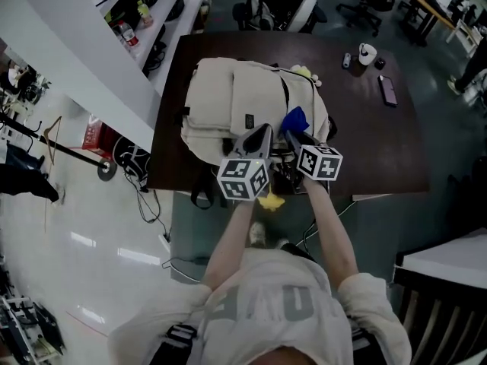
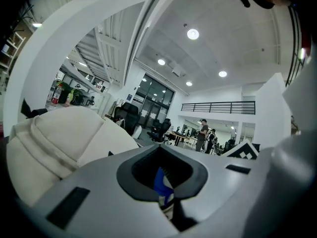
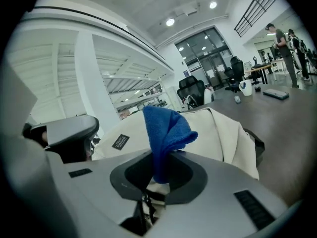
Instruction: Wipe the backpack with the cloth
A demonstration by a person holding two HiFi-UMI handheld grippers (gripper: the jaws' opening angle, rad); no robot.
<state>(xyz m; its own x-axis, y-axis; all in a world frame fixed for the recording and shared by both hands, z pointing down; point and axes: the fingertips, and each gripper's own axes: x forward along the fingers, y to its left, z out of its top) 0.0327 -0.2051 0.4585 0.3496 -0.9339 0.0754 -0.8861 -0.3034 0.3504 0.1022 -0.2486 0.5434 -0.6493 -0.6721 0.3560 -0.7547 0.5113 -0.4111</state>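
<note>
R gripper (image 1: 291,138) is clamped on a fuzzy blue cloth (image 3: 166,128), whose folded tip stands up over the cream fabric backpack (image 1: 228,105) on the dark table (image 1: 380,150) (smooth top). L gripper (image 1: 257,137), just left, has its jaws together. A blue scrap shows in their gap; can't tell what it is.

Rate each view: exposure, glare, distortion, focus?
Head view: underexposed, table very dark, glare streaks on floor. Left gripper view: heavy fisheye, black vignette, ceiling lights bloom, jaws soft. Right gripper view: same fisheye, cloth sharp.
</note>
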